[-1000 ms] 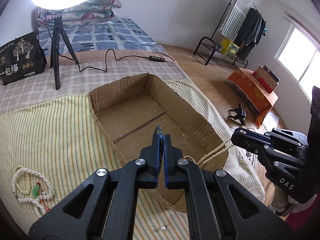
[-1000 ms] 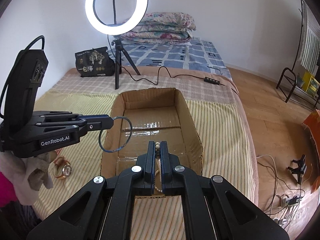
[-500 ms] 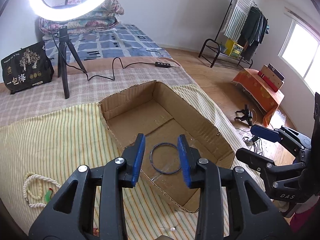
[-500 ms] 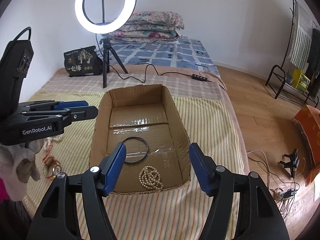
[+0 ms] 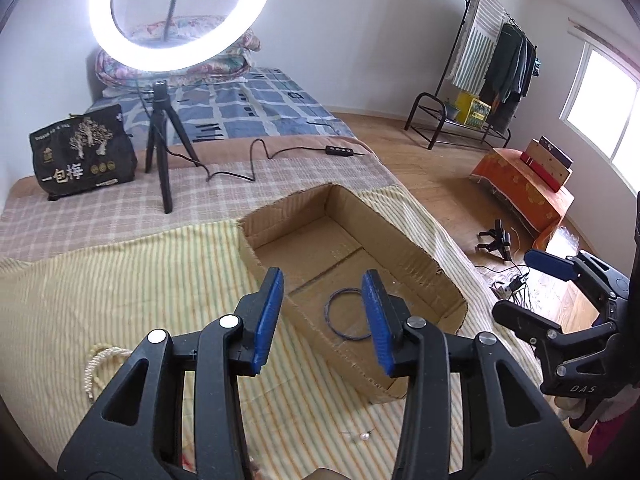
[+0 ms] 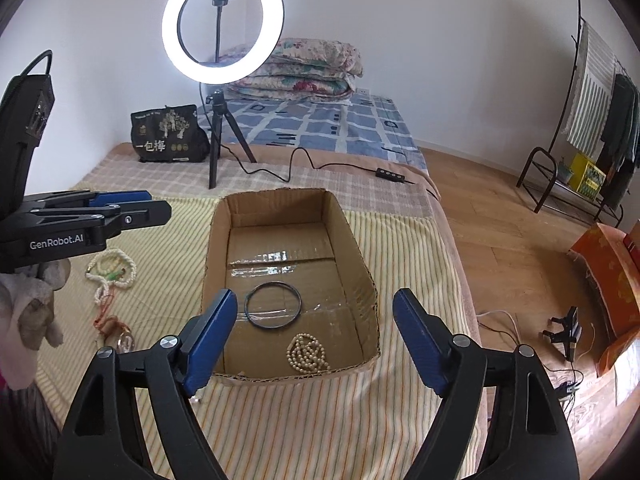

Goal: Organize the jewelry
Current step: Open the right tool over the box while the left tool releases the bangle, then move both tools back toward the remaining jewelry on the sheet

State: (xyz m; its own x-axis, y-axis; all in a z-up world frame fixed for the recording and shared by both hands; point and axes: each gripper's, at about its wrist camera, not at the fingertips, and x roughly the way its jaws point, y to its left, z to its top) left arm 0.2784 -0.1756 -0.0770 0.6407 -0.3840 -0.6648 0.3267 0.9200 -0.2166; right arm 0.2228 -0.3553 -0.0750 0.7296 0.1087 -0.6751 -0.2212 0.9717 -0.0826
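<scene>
Below our right gripper (image 6: pixel 310 336), spread wide and empty, the bangle (image 6: pixel 273 305) and bead necklace (image 6: pixel 306 352) lie in the box (image 6: pixel 356 248); our left gripper (image 5: pixel 322 312) gapes too.

A cardboard box (image 6: pixel 362 258) sits on the bed (image 6: pixel 400 248), its near end towards the bed's near edge. Inside, a bangle (image 6: pixel 273 305) lies mid-floor and a bead necklace (image 6: pixel 307 352) near the box's near wall. Left of the box, a bead strand (image 6: pixel 110 270) lies on the bed; behind it stands a ring light (image 6: pixel 222 28).
</scene>
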